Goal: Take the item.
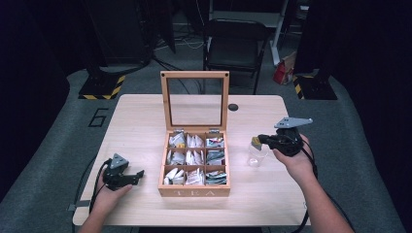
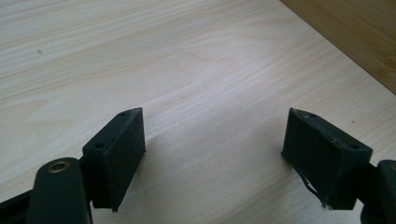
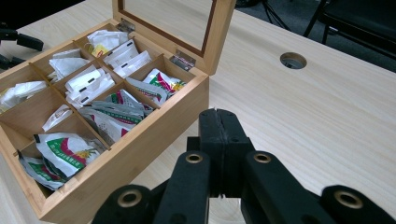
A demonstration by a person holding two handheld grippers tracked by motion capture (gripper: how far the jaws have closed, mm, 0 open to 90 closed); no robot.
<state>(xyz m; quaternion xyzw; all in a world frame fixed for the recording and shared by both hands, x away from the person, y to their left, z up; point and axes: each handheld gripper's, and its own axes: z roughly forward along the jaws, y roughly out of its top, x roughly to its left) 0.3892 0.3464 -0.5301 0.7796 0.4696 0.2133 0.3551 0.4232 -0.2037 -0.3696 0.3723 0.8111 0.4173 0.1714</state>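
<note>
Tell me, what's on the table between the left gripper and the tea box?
Nothing: in the high view, bare table separates the left gripper from the tea box.

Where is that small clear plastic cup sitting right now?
In the high view, the small clear plastic cup stands on the light wooden table, right of the open wooden tea box, just below the right gripper.

A small clear plastic cup (image 1: 256, 154) stands upright on the desk (image 1: 141, 121), just right of the wooden tea box (image 1: 195, 190). The box sits mid-desk with its glass-paned lid (image 1: 195, 101) raised upright at the far side; its nine compartments hold white and green-printed tea packets (image 3: 65, 151).
</note>
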